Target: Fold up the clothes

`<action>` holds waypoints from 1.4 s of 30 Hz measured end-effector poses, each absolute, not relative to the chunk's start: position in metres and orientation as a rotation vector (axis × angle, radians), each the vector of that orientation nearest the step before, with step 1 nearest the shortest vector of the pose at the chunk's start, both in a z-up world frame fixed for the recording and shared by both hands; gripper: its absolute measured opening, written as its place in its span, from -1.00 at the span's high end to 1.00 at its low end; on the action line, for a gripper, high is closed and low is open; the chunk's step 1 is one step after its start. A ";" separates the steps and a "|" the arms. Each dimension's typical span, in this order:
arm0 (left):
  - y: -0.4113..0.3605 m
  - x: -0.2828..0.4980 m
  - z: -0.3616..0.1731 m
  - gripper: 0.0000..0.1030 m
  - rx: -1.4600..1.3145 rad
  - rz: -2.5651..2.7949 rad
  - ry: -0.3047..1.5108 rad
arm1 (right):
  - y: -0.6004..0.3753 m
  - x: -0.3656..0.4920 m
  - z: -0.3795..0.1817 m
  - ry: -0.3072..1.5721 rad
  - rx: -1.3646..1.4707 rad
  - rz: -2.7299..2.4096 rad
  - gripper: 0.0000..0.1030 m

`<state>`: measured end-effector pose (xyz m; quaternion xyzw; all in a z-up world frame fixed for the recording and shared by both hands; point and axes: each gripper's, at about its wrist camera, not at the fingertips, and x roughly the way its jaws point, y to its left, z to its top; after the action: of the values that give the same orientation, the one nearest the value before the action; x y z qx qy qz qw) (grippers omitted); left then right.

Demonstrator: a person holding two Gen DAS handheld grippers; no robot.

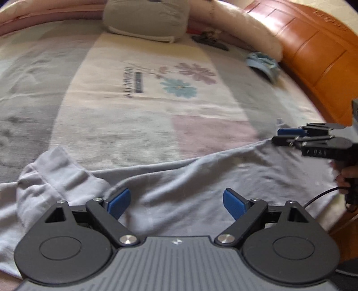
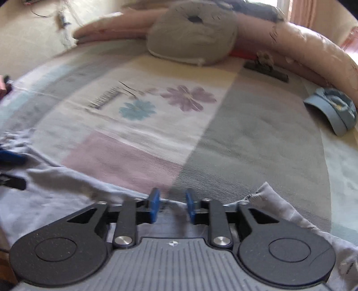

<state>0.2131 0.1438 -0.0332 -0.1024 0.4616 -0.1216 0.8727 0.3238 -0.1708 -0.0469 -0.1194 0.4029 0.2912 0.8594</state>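
A pale lavender garment (image 1: pixel 201 179) lies spread across the near side of the bed, one sleeve bunched at the left (image 1: pixel 51 170). My left gripper (image 1: pixel 176 203) hovers over its middle, open wide, with nothing between the blue pads. In the right wrist view the garment (image 2: pixel 56 190) runs under my right gripper (image 2: pixel 172 204), whose blue pads stand a narrow gap apart astride the cloth's far edge. A hemmed corner (image 2: pixel 268 201) sticks up beside it. The left wrist view shows my right gripper (image 1: pixel 280 136) at the garment's right edge. The left gripper (image 2: pixel 13 170) shows at the far left of the right wrist view.
A striped bedsheet with printed flowers (image 1: pixel 179 87) covers the bed. At the far side are a grey pillow (image 1: pixel 147 18), a pink bolster (image 2: pixel 302 51) and a black object (image 2: pixel 266 69). A blue cap (image 2: pixel 333 109) lies at the right, by the orange-brown headboard (image 1: pixel 313 44). A hand (image 1: pixel 346 176) holds the right gripper.
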 end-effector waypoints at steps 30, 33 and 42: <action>0.159 0.214 -0.026 -0.81 0.388 0.091 1.019 | -0.162 0.281 -0.083 0.898 -0.234 0.612 -1.00; 0.156 0.209 -0.032 -0.82 0.461 0.075 1.031 | -0.162 0.281 -0.083 0.900 -0.235 0.609 -1.00; 0.214 0.186 -0.018 -0.82 0.346 0.313 1.007 | -0.158 0.284 -0.076 0.935 -0.213 0.582 -1.00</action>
<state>0.1862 0.2141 -0.0185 0.1642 0.4779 0.1488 0.8500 0.2841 -0.1576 -0.0756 -0.1008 0.4434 0.2759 0.8468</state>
